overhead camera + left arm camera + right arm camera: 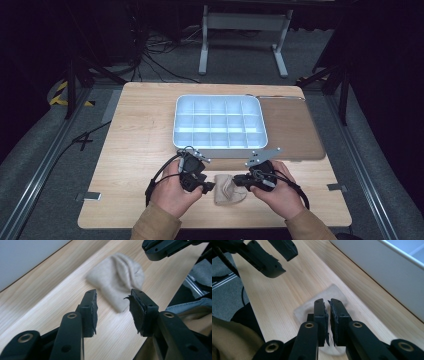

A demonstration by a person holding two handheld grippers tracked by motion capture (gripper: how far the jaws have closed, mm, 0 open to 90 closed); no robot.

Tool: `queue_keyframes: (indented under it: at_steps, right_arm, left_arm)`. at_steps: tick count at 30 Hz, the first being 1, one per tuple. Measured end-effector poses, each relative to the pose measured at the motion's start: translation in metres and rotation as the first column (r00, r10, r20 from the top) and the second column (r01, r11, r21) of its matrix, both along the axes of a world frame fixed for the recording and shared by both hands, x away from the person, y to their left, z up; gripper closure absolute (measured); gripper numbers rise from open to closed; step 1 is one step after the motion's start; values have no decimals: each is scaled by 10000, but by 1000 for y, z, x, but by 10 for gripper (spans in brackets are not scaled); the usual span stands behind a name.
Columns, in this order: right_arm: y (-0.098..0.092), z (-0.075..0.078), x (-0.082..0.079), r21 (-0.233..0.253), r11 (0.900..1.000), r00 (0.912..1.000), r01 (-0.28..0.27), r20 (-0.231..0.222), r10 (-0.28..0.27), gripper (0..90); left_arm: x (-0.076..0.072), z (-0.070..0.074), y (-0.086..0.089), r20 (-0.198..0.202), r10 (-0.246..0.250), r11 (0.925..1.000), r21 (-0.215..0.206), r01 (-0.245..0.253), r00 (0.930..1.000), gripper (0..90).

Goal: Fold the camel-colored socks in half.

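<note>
Two grippers close in on a beige sock, divider tray waiting.

The left gripper (113,308) gapes wide and empty, just short of the sock (229,188); the right gripper (328,315), jaws nearly shut, sits over the sock, grip uncertain. The sock lies bunched on the table (135,135), nearer the person than the white tray (219,146), whose compartments look empty. Likely everything remains: grasp, lift, place.

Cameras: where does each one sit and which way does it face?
High view: above the person's side, looking forward and down at table, tray, both hands.
Left gripper view: on the left gripper, jaws apart, facing the beige cloth.
Right gripper view: on the right gripper, jaws nearly closed over the cloth.
All share the cloth.
</note>
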State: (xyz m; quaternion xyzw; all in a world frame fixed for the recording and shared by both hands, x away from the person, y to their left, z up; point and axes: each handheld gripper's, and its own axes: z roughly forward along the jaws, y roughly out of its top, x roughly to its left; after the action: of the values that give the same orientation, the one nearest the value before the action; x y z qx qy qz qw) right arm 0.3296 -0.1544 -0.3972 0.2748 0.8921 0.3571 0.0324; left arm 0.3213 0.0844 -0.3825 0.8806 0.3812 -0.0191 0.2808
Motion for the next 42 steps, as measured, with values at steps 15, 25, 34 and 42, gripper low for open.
queue_keyframes:
  at_steps: [15, 25, 34, 42]
  right_arm:
    - [48, -15, 6, -709, 9937, 9960, -865, 142, 877, 881]
    - [33, -14, 8, -830, 9950, 9985, -547, -70, 543, 886]
    - [18, -14, 4, -933, 9955, 9998, -180, -114, 170, 885]
    - [3, -17, 0, -1018, 9947, 9997, 127, -195, -148, 865]
  left_arm:
    - [-9, -6, 25, -107, 729, 9969, 291, -726, 9973, 582]
    - [-4, -8, 19, -113, 463, 9984, 329, -459, 9989, 580]
    - [2, -10, 8, -147, 129, 9992, 390, -123, 9998, 578]
    - [8, -12, -5, -91, -216, 9991, 369, 219, 9997, 590]
